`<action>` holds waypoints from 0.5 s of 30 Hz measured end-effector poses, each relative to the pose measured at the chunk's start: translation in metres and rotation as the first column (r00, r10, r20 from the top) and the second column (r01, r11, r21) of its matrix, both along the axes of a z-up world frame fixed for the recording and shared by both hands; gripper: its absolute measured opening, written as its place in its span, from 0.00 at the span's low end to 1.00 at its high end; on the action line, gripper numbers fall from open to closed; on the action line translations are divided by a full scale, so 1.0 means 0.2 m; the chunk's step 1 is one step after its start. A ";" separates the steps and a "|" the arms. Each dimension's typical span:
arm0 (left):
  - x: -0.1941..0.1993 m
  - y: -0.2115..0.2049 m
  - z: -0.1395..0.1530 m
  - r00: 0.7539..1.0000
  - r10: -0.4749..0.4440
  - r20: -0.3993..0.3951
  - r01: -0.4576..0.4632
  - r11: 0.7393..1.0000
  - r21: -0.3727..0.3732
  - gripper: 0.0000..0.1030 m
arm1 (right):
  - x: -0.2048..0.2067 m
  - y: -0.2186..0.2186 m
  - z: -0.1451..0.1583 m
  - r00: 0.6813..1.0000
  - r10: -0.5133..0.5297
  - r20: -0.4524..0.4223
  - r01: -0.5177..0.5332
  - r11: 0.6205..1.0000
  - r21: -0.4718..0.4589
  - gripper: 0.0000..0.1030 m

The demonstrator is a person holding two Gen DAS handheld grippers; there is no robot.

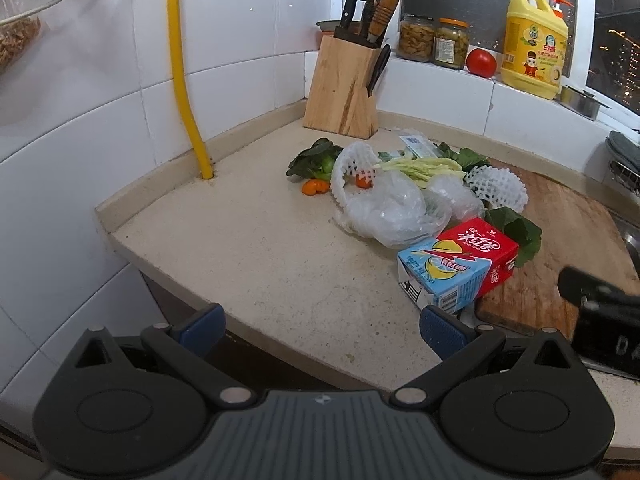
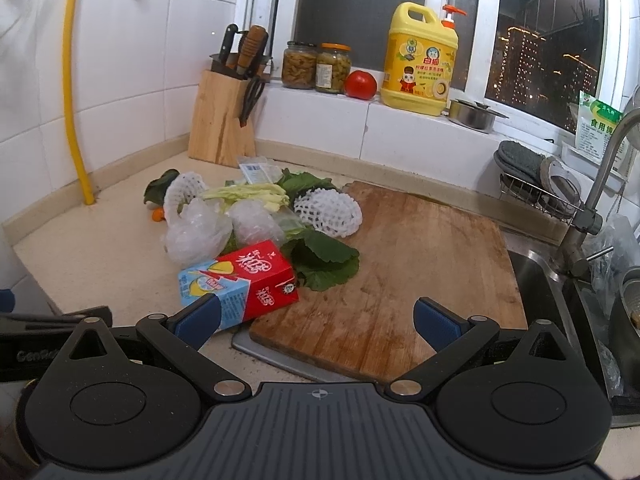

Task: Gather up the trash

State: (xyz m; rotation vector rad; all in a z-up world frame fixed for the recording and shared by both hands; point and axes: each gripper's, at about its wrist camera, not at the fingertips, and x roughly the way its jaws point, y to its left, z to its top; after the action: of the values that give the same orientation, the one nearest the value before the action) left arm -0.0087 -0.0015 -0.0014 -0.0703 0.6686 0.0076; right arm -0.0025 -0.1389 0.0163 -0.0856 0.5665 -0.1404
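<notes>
We see the left hand-held gripper [image 1: 322, 326] with its blue pads spread wide and nothing between them, hovering above the bare front part of the beige worktop [image 1: 248, 248]. The right hand-held gripper [image 2: 316, 320] is likewise spread and empty, poised over the near edge of the wooden cutting board [image 2: 408, 264].

The trash lies ahead of both grippers. Nearest, just beyond the left gripper's right pad and touching the right gripper's left pad in view, are two drink cartons side by side: a blue carton [image 1: 444, 276] and a red carton [image 1: 486, 252]. Beyond them we find crumpled clear plastic bags [image 1: 390, 212], two white foam fruit nets [image 2: 330, 212], green leaves [image 2: 326, 260], pale vegetable stalks [image 2: 248, 194] and orange peel scraps [image 1: 314, 187]. Farther back, a knife block [image 1: 342, 88] stands in the corner.
</notes>
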 end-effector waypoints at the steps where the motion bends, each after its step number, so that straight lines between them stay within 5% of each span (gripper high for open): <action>1: 0.00 0.00 0.00 1.000 -0.002 0.003 0.002 1.000 0.003 0.97 | 0.01 -0.01 0.00 1.000 0.002 0.003 -0.002 1.000 0.001 1.00; 15: 0.18 -0.08 -0.05 0.998 -0.020 -0.063 0.022 0.999 0.024 0.95 | 0.24 -0.05 -0.03 0.997 0.072 -0.021 -0.071 0.997 0.028 1.00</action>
State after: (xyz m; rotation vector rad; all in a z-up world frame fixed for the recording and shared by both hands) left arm 0.0268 -0.0168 -0.0107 -0.0392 0.7319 -0.0021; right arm 0.0449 -0.1499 0.0098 -0.0805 0.5865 -0.0618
